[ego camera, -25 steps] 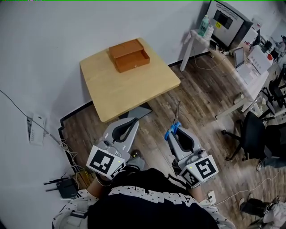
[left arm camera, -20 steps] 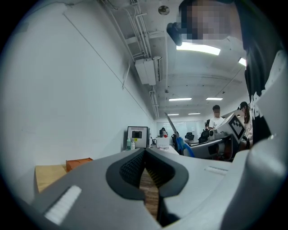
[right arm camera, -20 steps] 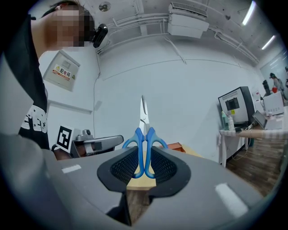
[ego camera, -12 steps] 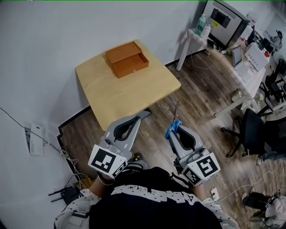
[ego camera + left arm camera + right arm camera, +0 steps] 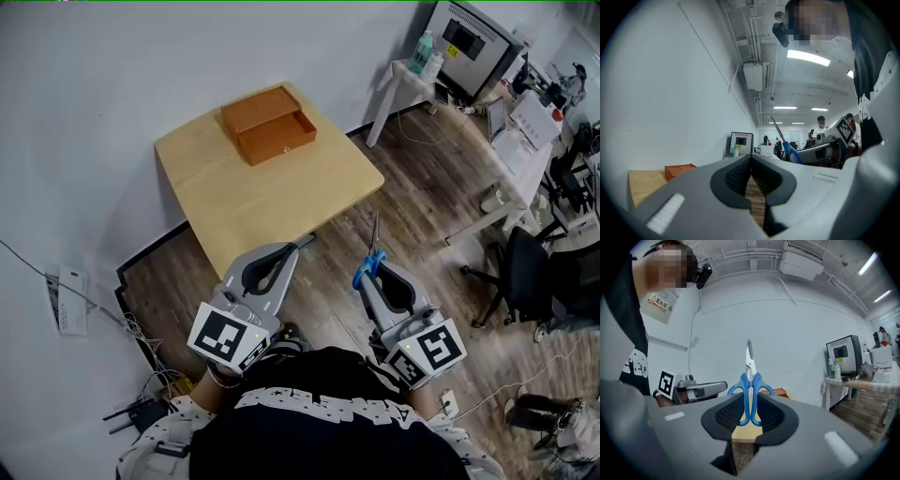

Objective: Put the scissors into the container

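As the person steps in, the worktop [image 5: 272, 192] and its container [image 5: 269, 124] have drawn slightly nearer the grippers.
The container sits by the far edge; the right gripper [image 5: 371, 270] fingers clamp the scissors [image 5: 374, 239] by their blue handles, short of the near edge; the left gripper [image 5: 298, 246] fingers are closed, empty.

An office-like workroom: monitor [image 5: 472, 44] at one o'clock; cluttered white desk [image 5: 521, 155] at two; black swivel chair [image 5: 531, 274] at three; ceiling strip lights [image 5: 808, 57].

Scissors [image 5: 374, 244] — now nearer the table [image 5: 281, 197].
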Demonstrator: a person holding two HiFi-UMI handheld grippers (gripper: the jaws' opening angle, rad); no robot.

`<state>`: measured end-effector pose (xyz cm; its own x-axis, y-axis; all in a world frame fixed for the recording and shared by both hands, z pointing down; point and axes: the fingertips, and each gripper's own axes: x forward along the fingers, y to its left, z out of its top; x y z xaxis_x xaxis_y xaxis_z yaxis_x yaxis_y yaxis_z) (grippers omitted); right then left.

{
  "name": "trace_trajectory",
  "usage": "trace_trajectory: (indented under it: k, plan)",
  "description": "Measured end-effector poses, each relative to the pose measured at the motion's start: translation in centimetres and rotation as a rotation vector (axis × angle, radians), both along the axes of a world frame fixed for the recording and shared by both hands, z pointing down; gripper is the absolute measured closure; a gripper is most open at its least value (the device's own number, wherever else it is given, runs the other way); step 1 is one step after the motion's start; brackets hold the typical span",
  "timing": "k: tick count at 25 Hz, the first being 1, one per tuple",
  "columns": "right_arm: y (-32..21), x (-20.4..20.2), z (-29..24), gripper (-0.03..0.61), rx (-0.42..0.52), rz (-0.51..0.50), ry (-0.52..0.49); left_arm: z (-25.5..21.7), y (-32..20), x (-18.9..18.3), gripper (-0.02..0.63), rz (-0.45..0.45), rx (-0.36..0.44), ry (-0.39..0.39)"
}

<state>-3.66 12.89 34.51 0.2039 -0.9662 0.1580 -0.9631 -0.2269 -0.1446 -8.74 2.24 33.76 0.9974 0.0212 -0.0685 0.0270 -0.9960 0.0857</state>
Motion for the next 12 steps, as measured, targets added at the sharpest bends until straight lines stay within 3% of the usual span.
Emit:
trace_trajectory:
  k: [12]
  plan:
    - [-1.8,1.9,0.8,0.477,-0.005,-0.019,-0.023,1.3,-2.0,0.1,0.612,-0.056,-0.017,-0.025]
